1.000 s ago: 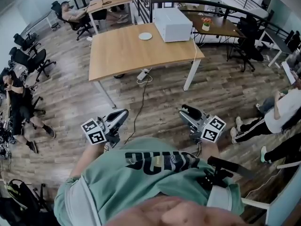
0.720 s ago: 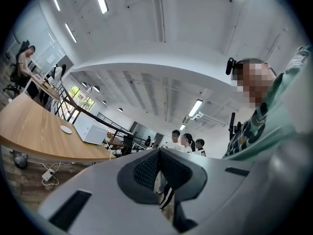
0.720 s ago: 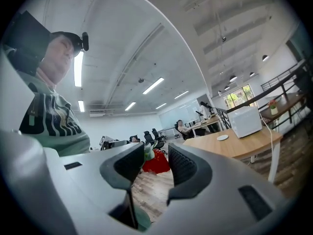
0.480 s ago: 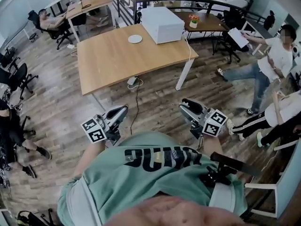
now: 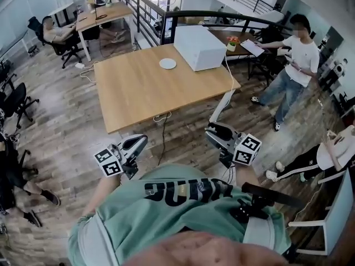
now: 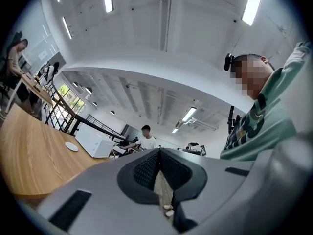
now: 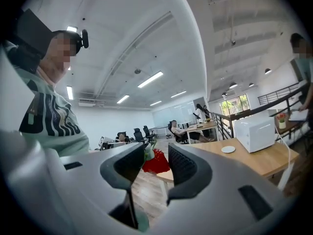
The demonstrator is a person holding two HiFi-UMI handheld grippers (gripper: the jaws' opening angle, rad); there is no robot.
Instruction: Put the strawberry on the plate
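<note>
While right gripper (image 7: 155, 156) jaws pinch the strawberry (image 7: 157, 163), left gripper (image 6: 157, 156) jaws meet; white box (image 5: 201, 39) beside plate (image 5: 167, 64).

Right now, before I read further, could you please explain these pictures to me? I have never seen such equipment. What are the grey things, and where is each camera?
There is no robot here. A person in a green shirt holds a tool with two jaws in each hand: the left gripper and the right gripper. The cubes with square markers are parts of these tools.

The wide picture comes from a camera on the person's head, looking down. The other two pictures come from cameras that ride on each gripper and look along its jaws.

Ahead stands a wooden table. On it are a small white plate and a white box.

In the right gripper view, a red strawberry is clamped between the jaws. In the left gripper view, the jaws are together and hold nothing.
</note>
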